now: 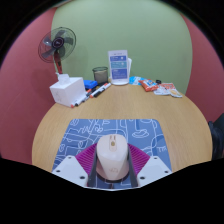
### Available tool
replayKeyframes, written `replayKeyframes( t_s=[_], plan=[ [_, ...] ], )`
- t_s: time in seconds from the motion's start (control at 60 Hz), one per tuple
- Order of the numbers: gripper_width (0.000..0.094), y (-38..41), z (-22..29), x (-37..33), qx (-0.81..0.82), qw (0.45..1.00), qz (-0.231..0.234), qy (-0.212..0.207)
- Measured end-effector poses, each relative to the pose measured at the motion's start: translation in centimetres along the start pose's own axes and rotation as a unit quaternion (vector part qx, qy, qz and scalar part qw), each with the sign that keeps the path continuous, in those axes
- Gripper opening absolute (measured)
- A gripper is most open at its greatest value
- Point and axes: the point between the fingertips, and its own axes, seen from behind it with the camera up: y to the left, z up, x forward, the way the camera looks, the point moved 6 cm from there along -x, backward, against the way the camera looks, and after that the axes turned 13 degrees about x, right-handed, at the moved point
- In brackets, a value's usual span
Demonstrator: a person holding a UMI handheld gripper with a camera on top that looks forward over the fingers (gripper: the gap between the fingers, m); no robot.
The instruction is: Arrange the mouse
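On the far left, against the red wall, a small desk fan stood behind the round wooden table. Just right of it and nearer, a white box sat on the table's far left side, with what looked like a pen or marker lying beside it, though that item was too small to name with confidence. A dark cup stood further back, and right of that a white-and-blue package stood upright near the table's far edge. To the far right lay a few flat colourful packets.

Near the viewer, a patterned blue-grey mouse mat covered the table's near middle. The mouse, pale beige, rested on the near part of this mat, between the fingers of the gripper. The pink pads lay close along both its flanks; the fingers appeared closed onto the mouse, pressing its sides, though no clear gap could be ruled out on either side.

The mouse was probably light, rigid plastic with smooth, curved and rather slippery sides. The best hold would be across its widest middle part, low on the flanks, where the pads meet it squarely; gripping near the tapered front or rear could let it squirt out. Moderate pressure should do, sparing the buttons on top.
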Motion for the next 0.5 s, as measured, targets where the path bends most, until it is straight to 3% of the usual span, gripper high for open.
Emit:
replayKeyframes(
  t_s=[0.117, 0.183, 0.233, 0.5],
  plan=[
    [0.0543, -0.2, -0.6, 0.0, -0.004, 1.000, -0.012, 0.005],
    [0.0663, 0.0, -0.5, -0.6, -0.007, 1.000, -0.018, 0.007],
    [0.0858, 0.3, 0.0, -1.7, -0.008, 1.000, -0.017, 0.002],
    [0.0842, 2.0, 2.4, -12.1, -0.032, 0.998, -0.045, -0.043]
  ],
)
